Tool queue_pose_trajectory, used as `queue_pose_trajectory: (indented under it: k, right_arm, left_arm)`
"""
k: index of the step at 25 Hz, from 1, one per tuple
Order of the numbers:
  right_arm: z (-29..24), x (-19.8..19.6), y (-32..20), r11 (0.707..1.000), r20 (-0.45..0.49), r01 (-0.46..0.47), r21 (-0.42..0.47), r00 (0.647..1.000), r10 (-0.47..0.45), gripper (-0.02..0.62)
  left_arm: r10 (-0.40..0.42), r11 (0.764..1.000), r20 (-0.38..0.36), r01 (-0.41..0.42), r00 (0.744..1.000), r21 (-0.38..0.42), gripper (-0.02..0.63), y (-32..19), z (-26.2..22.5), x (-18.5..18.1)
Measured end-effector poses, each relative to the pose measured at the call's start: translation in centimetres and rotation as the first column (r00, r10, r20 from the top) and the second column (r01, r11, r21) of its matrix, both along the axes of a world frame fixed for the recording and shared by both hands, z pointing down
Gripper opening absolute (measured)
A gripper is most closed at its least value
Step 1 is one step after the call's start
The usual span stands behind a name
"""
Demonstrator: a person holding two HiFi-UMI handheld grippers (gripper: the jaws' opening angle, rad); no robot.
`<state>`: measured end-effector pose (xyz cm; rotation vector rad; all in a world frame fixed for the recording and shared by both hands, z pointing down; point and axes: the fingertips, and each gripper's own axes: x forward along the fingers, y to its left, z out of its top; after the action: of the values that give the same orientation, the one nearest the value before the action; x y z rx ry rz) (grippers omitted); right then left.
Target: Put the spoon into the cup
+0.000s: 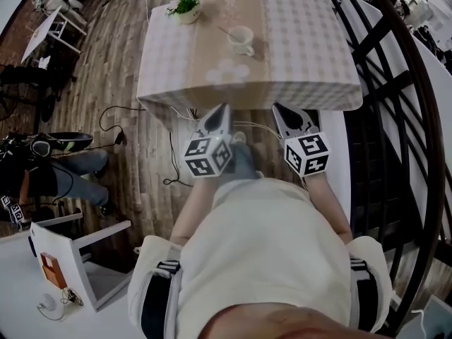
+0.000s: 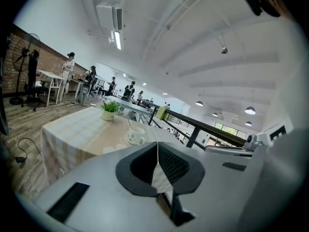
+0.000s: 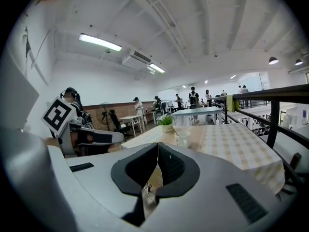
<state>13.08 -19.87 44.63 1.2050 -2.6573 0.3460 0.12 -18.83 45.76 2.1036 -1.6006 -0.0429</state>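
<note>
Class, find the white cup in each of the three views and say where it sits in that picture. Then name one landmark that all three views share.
Head view: the cup is near the top, about mid-width.
Left gripper view: the cup is a little left of centre, below mid-height.
Right gripper view: the cup is a little right of centre, below mid-height.
Shared landmark: the potted plant, left of the cup in every view.
</note>
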Motion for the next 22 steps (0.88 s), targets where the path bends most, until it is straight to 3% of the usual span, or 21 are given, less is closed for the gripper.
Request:
queue_pose_trajectory:
  k: [22]
  right_arm:
    - [-0.7,0.2,0.9,0.999,-0.021,0.004,0.046,1.000,-0.003,0.000]
  left_arm:
    - [0.021,0.999,-0.008,-0.021,1.000,0.028,0.006,0.6,-0.8,1.1]
